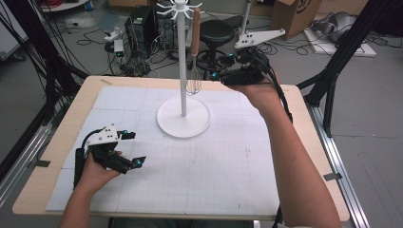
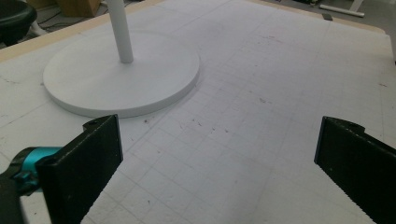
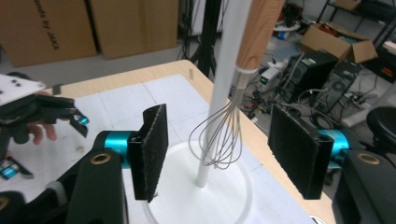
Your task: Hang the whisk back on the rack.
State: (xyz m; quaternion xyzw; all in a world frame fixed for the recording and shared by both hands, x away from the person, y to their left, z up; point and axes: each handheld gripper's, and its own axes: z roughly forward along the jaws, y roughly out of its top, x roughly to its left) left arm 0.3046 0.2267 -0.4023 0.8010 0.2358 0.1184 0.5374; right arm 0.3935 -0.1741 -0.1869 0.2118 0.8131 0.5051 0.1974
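We note the left tongs (image 1: 124,149) nearest the person, resting low over the surface (image 1: 228,166) at its near left, jaws standing wide with nothing between them; in the left gripper view only gridded white sheet lies between the two black pads, and beyond them the round white base of the stand (image 2: 122,74) with the foot of its pole. That view gives us no sight of the whisk. The high view places the right tongs (image 1: 219,69) at the far edge of the surface, just right of the stand, with the whisk (image 1: 194,57) hanging beside the pole. The right gripper view supplies what the high view cannot: the jaws are parted, neither pad touching the whisk's wire loops (image 3: 219,140), which hang in the gap ahead of them. The whisk hangs upright from the top of the stand, wooden handle (image 3: 257,32) uppermost, thin steel wires bulging into a balloon below it, close against the white pole and clear of the base. Farther off in that view we see the person's left hand (image 3: 39,126) holding the left tongs.
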